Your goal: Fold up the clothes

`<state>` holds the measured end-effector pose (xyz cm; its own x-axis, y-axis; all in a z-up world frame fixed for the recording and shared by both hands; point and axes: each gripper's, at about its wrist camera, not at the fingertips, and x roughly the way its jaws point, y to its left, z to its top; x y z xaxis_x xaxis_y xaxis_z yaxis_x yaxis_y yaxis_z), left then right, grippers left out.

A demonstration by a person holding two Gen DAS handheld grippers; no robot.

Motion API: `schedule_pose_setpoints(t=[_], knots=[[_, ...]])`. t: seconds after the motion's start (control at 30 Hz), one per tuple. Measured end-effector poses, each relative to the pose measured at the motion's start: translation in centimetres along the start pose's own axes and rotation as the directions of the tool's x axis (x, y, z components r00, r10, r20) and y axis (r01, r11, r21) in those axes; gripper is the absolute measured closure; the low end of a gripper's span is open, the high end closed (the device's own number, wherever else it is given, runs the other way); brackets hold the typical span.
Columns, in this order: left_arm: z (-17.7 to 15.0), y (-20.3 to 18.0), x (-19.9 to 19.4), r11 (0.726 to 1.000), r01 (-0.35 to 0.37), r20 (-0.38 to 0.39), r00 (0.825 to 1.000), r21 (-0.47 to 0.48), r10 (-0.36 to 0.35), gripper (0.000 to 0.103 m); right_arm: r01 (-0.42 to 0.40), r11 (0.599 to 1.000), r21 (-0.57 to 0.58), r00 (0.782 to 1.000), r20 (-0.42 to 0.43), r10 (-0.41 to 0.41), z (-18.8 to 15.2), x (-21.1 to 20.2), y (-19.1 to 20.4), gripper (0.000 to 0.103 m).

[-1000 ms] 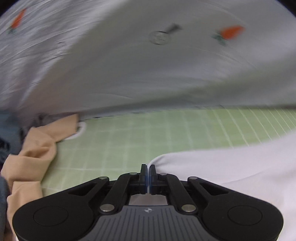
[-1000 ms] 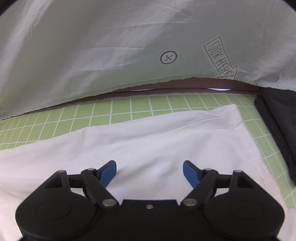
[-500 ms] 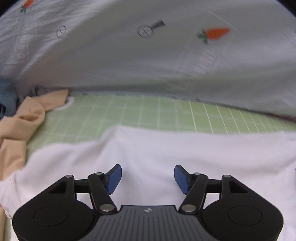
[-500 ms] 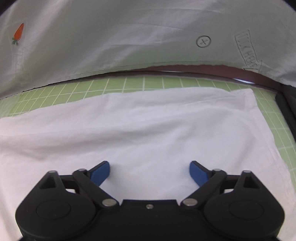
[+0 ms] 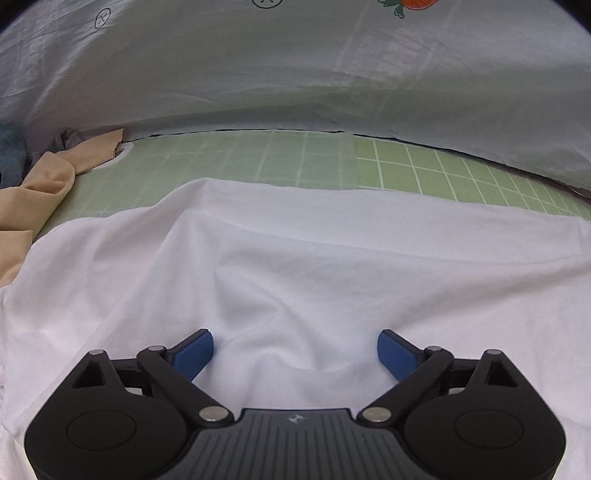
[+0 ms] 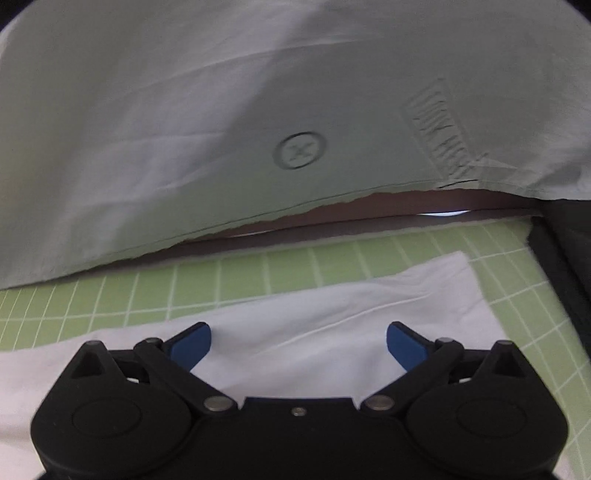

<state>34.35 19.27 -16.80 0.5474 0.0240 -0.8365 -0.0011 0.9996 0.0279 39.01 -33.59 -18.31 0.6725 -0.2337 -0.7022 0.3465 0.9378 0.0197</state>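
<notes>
Lying spread over the green grid mat, the white garment serves as the landmark for everything else. It sits flat on the mat, presumably because a flat layer is what a clean fold needs; soft ridges run across it in the left wrist view, so it is not fully smooth. In the right wrist view its far right corner rests on the mat, short of the mat's far edge.

The left claw hovers low over the near part of the garment, its jaws opening and already wide, with cloth under the gap but nothing pinched between the blue pads. The right claw is the same: jaws opening to their widest, over the garment's right portion, gripping nothing. Both seem placed to let the cloth settle before a fresh grip.

Beyond the garment, a pale printed sheet hangs as a backdrop, with a carrot motif and circled marks. To the garment's left lies a crumpled tan cloth, with a bit of blue fabric further left; to its right, a dark folded cloth sits beside the mat, possibly a finished piece.

No bin, basket or other container is visible, so nothing can be said of contents
</notes>
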Motion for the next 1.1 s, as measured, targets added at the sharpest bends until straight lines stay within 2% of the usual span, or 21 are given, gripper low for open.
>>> schedule_pose_setpoints(t=[0.13, 0.2, 0.23, 0.27, 0.37, 0.4, 0.43, 0.47, 0.53, 0.63, 0.7, 0.73, 0.77, 0.83, 0.87, 0.9, 0.93, 1.0, 1.03, 1.1], knots=[[0.3, -0.5, 0.4, 1.000, -0.012, -0.013, 1.000, -0.013, 0.012, 0.000, 0.103, 0.994, 0.027, 0.995, 0.000, -0.103, -0.1, 0.2, -5.1, 0.000], [0.4, -0.5, 0.5, 1.000, -0.015, -0.020, 1.000, -0.020, 0.015, 0.000, 0.094, 0.995, 0.045, 0.996, -0.019, -0.093, -0.2, 0.6, -7.3, 0.003], [0.5, -0.5, 0.5, 1.000, -0.016, -0.022, 1.000, -0.021, 0.016, 0.000, 0.064, 0.997, 0.044, 0.998, -0.025, -0.063, -0.3, 0.7, -8.0, 0.012], [0.5, -0.5, 0.5, 1.000, -0.018, -0.024, 1.000, -0.022, 0.017, 0.000, 0.028, 0.999, 0.030, 0.999, -0.028, -0.028, -0.2, 0.7, -8.4, 0.018], [0.6, -0.6, 0.5, 0.999, -0.023, -0.030, 0.999, -0.025, 0.022, 0.000, -0.058, 0.996, -0.062, 0.997, -0.058, 0.055, 0.4, 0.5, -8.2, 0.049], [0.7, -0.6, 0.5, 0.999, -0.025, -0.033, 0.999, -0.027, 0.024, 0.001, -0.071, 0.995, -0.068, 0.995, -0.074, 0.066, 0.9, 0.5, -8.3, 0.082], [0.8, -0.6, 0.4, 0.999, -0.023, -0.032, 0.999, -0.029, 0.022, 0.001, -0.083, 0.994, -0.073, 0.993, -0.087, 0.076, 1.4, 0.5, -8.4, 0.090], [0.9, -0.6, 0.3, 0.999, -0.021, -0.030, 0.999, -0.031, 0.020, 0.001, -0.084, 0.993, -0.083, 0.993, -0.084, 0.077, 1.7, 0.5, -8.6, 0.090], [1.2, -0.4, -0.3, 0.999, -0.007, -0.008, 1.000, -0.038, 0.007, 0.001, -0.027, 0.991, -0.130, 0.999, -0.045, 0.021, 2.4, 0.8, -9.1, 0.091], [1.4, 0.5, -1.3, 0.998, 0.005, 0.033, 0.999, -0.055, -0.003, 0.001, 0.092, 0.990, -0.108, 0.996, 0.001, -0.092, 3.7, 1.7, -10.3, 0.091], [1.3, 1.2, -1.6, 0.998, -0.014, 0.043, 0.999, -0.064, 0.017, 0.001, 0.138, 0.988, -0.062, 0.990, -0.009, -0.139, 4.3, 2.8, -11.0, 0.087], [1.1, 1.6, -1.5, 0.997, -0.036, 0.038, 0.999, -0.069, 0.039, 0.001, 0.177, 0.982, -0.062, 0.984, -0.021, -0.178, 4.5, 3.1, -10.9, 0.074], [1.0, 2.2, -1.4, 0.994, -0.061, 0.031, 0.997, -0.086, 0.064, 0.001, 0.224, 0.972, -0.068, 0.974, -0.021, -0.226, 4.5, 3.1, -10.7, 0.068], [0.6, 3.3, -1.5, 0.988, -0.067, 0.024, 0.997, -0.137, 0.071, 0.001, 0.297, 0.952, -0.073, 0.955, 0.009, -0.298, 4.2, 2.1, -9.8, 0.044], [0.4, 3.8, -1.6, 0.984, -0.066, 0.022, 0.997, -0.164, 0.070, 0.001, 0.308, 0.949, -0.072, 0.951, 0.022, -0.307, 3.9, 1.2, -9.3, 0.037], [0.2, 4.0, -1.6, 0.983, -0.066, 0.021, 0.997, -0.173, 0.071, 0.001, 0.299, 0.952, -0.069, 0.954, 0.034, -0.298, 3.3, 0.1, -8.5, 0.026], [0.0, 4.0, -1.7, 0.982, -0.067, 0.021, 0.997, -0.175, 0.071, 0.001, 0.271, 0.960, -0.069, 0.962, 0.043, -0.269, 2.6, -1.1, -7.7, 0.020], [-0.5, 3.6, -1.7, 0.986, -0.076, 0.016, 0.997, -0.151, 0.080, 0.001, 0.192, 0.979, -0.065, 0.981, 0.052, -0.189, 0.8, -3.5, -6.0, 0.015], [-0.7, 3.4, -1.7, 0.987, -0.081, 0.014, 0.996, -0.137, 0.084, 0.001, 0.143, 0.988, -0.064, 0.989, 0.049, -0.140, -0.1, -4.7, -5.0, 0.009], [-1.0, 3.0, -1.8, 0.990, -0.080, 0.013, 0.997, -0.115, 0.082, 0.000, 0.046, 0.995, -0.085, 0.998, 0.044, -0.042, -2.0, -6.9, -2.8, 0.005]])
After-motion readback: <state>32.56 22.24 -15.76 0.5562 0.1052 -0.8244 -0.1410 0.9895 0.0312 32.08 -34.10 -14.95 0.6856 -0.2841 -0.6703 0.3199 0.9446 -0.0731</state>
